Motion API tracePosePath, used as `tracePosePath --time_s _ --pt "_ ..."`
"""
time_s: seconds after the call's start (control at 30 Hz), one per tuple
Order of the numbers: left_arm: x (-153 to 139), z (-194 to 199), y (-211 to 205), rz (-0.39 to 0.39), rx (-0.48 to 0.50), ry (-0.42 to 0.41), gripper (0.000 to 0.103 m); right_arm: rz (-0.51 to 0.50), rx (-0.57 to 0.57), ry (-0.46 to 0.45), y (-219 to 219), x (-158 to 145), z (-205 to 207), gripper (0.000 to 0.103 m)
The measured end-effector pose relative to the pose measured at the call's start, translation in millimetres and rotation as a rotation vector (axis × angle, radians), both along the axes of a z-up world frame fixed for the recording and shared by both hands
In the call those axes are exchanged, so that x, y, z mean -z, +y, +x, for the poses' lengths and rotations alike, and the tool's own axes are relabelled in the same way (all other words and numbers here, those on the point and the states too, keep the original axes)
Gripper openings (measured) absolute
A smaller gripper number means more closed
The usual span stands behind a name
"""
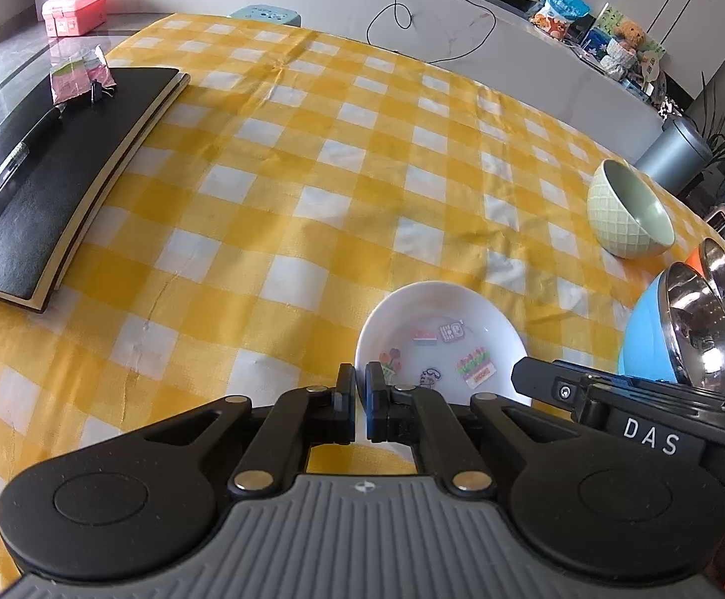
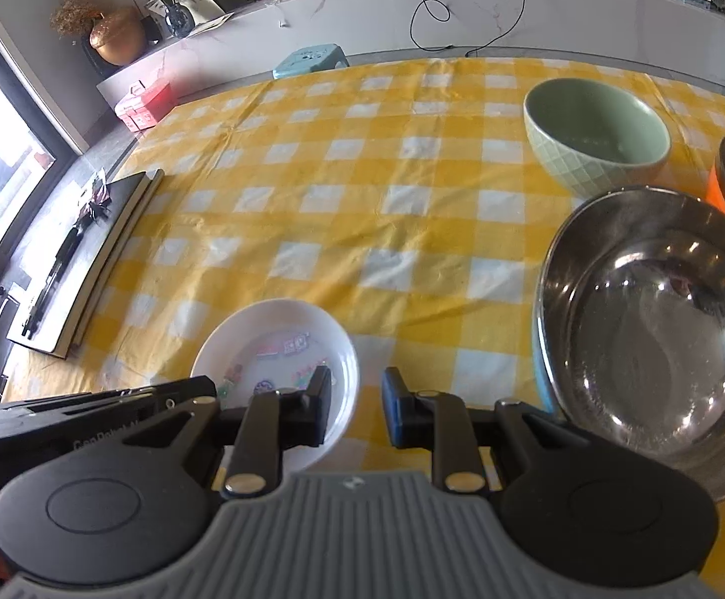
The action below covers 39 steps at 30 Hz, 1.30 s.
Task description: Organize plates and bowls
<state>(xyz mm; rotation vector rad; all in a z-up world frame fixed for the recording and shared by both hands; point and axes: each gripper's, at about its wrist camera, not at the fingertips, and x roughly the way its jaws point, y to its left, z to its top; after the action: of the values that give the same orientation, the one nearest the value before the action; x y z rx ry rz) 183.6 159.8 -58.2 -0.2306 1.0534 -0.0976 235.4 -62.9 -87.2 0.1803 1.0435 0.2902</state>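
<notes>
Left gripper (image 1: 360, 387) pinches the white plate (image 1: 442, 319) by its nine o'clock rim. Right gripper (image 2: 357, 409) hangs with fingers apart, empty, at the plate's four o'clock. Green bowl (image 2: 594, 135) sits at one o'clock, steel bowl (image 2: 651, 329) at three.

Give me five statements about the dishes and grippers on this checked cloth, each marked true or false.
1. The white plate bears coloured pictures. True.
2. The green bowl lies upside down. False: it stands upright, mouth up.
3. The left gripper is shut. True: it pinches the plate's rim.
4. The right gripper grips the steel bowl. False: nothing is between its parted fingers.
5. The black notebook rests inside the steel bowl. False: it lies across the cloth.
</notes>
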Motion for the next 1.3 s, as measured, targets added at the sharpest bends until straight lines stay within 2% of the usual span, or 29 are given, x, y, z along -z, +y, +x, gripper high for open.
tracePosePath --time_s 0.37,0.5,0.7,0.83,1.03,1.3 --pt "2.5 -0.5 0.1 0.004 0.003 -0.01 0.004 0.015 0.034 0.0 7.9 7.4 -6.1 0.011" --pt "2.6 -0.7 -1.5 0.016 0.009 -0.011 0.004 0.015 0.05 0.003 5.4 12.3 -5.9 0.001" --pt "0.6 -2.0 -5.1 0.037 0.023 -0.008 0.005 0.037 0.054 -0.009 1.8 13.9 -10.2 0.001" --pt "-12.6 -9.7 -16.8 0.07 0.07 -0.016 0.006 0.055 0.049 -0.023 -7.4 2.3 -21.2 0.001" --pt "-39.4 -39.3 -36.3 0.056 0.102 -0.043 0.007 0.098 0.053 -0.067 -36.7 -22.2 -47.3 0.001" --pt "-57.3 -93.5 -66.1 -0.018 0.084 -0.089 0.007 0.146 0.073 -0.088 -85.2 -42.5 -107.1 0.001"
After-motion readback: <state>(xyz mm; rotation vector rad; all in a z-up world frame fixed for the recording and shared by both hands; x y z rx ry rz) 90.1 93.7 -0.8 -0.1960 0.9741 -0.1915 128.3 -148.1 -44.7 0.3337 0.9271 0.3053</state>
